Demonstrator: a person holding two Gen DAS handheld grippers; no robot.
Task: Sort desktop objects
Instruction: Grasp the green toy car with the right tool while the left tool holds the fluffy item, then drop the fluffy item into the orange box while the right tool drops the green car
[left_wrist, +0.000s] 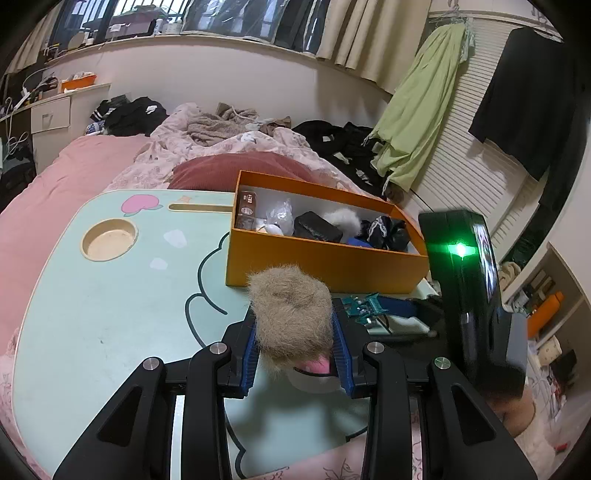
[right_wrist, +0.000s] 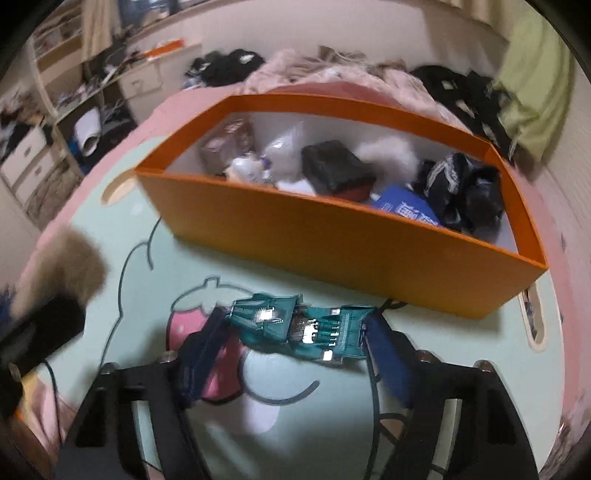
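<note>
Nearest me, my left gripper (left_wrist: 295, 354) is clamped on a tan fur ball (left_wrist: 291, 310). My right gripper (right_wrist: 291, 332) holds a teal connector (right_wrist: 295, 325) just above the mint table (left_wrist: 110, 314). Beyond them, the orange box (right_wrist: 332, 251) holds a black case (right_wrist: 336, 166), white fluff (right_wrist: 391, 151), a brown packet (right_wrist: 229, 142) and dark cloth (right_wrist: 465, 188).

A tan furry pompom (left_wrist: 291, 308) is clamped between the left gripper's (left_wrist: 295, 354) blue pads. A teal translucent connector (right_wrist: 295, 325) is spanned lengthwise between the right gripper's (right_wrist: 291, 343) fingers. An orange box (right_wrist: 332, 236), filled with sorted items, is seen just beyond both.
</note>
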